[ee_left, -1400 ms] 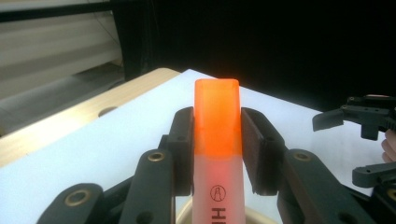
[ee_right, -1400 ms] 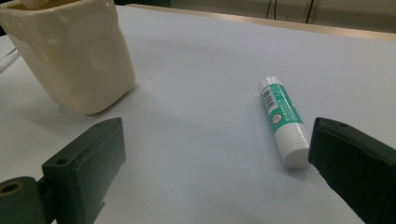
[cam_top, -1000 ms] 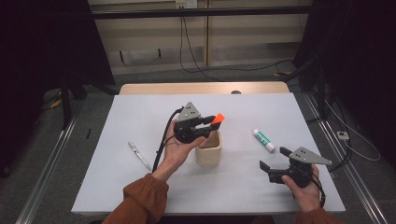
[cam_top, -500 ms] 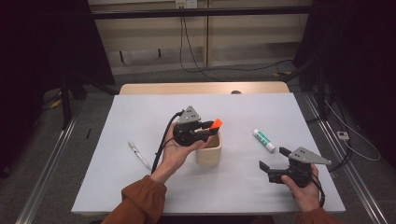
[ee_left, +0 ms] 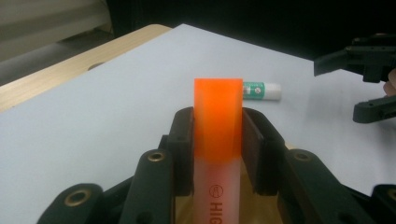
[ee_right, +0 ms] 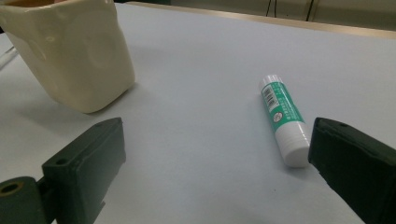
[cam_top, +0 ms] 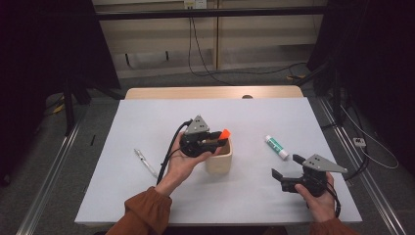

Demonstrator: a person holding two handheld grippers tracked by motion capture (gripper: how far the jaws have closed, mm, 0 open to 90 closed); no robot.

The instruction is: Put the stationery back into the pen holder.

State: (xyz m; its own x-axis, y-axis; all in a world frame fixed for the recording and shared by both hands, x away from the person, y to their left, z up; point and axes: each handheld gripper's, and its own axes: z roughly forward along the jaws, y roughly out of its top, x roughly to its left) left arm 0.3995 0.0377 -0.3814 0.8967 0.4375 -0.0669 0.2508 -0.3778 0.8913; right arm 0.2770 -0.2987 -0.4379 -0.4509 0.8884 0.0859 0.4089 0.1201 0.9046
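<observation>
Left gripper (cam_top: 215, 142) pinching an orange-capped highlighter (ee_left: 218, 140) over the cream cup (cam_top: 219, 157).
Highlighter held between both jaws, cap end forward, above the cup's mouth. Right gripper (cam_top: 285, 172) rests low on the white table (cam_top: 147, 196), jaws spread wide, nothing between them; glue stick (ee_right: 283, 118) lies just ahead.

Left gripper (cam_top: 211, 142) clamps an orange-capped marker (cam_top: 222, 135) above the cup (cam_top: 220, 161); right gripper (cam_top: 285, 172) rests open, near right.
</observation>
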